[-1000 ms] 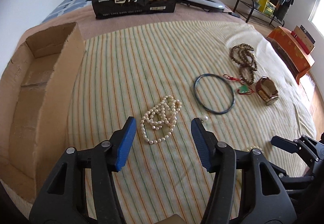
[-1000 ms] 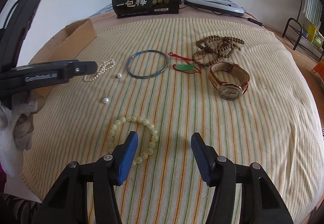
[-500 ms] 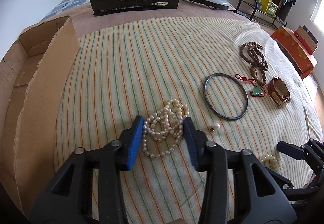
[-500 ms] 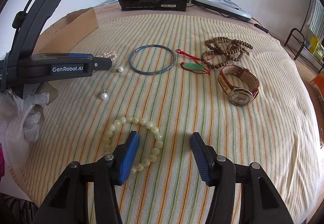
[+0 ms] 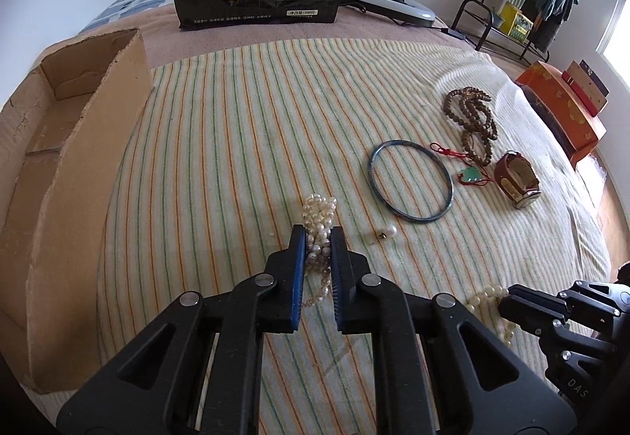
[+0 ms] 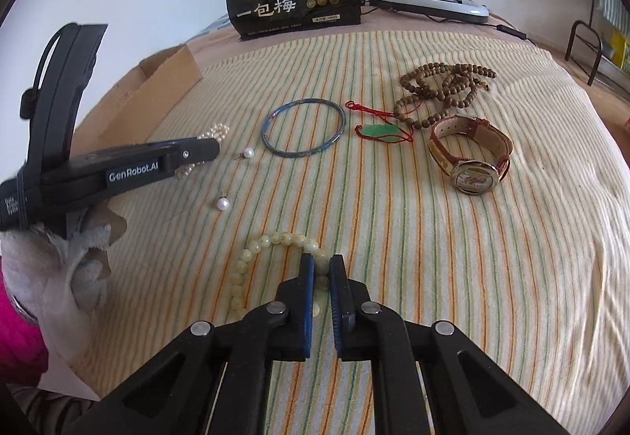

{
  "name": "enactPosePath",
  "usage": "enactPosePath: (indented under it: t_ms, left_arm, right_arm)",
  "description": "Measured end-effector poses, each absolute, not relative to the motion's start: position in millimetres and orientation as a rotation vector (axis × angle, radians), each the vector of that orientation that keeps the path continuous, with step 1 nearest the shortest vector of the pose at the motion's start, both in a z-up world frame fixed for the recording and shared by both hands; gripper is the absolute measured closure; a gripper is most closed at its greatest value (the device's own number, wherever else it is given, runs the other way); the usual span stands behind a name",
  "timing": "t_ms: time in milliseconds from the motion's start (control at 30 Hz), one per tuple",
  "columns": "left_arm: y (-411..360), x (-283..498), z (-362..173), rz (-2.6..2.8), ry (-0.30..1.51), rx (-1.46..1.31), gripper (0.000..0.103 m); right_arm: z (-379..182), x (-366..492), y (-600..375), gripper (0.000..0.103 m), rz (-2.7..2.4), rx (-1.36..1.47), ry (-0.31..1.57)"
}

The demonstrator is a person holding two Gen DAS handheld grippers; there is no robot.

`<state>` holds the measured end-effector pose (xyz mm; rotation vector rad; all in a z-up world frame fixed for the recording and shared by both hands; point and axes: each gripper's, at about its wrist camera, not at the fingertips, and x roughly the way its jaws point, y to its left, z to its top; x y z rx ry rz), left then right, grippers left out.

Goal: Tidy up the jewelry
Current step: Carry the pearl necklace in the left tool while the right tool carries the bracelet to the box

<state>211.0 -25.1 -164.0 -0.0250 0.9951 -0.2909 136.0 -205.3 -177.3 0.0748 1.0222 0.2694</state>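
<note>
On the striped bed (image 5: 244, 143), beside the cardboard box (image 5: 67, 175), the left gripper (image 5: 318, 238) is pinching the bunched pearl necklace (image 5: 318, 210) between narrowed fingers. The right gripper (image 6: 321, 265) is clamping the pale bead bracelet (image 6: 275, 240), with two loose pearl earrings (image 6: 223, 203) lying nearby.

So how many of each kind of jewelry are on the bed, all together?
Bead or pearl strings: 3, namely the pearl strand, the pale bead bracelet and the brown beads.
Loose pearl earrings: 2.
Blue bangle: 1.
Green pendant on a red cord: 1.
Watch: 1.
Total: 8.
</note>
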Motion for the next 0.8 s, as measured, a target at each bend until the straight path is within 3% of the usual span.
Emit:
enactPosePath:
  t_ms: [800]
  left_arm:
    - [19.1,156.0,-90.3,-0.27,0.85,-0.117,0.093]
  right_arm:
    - [-108.0,118.1,-189.5,0.098,0.327,0.067,0.863]
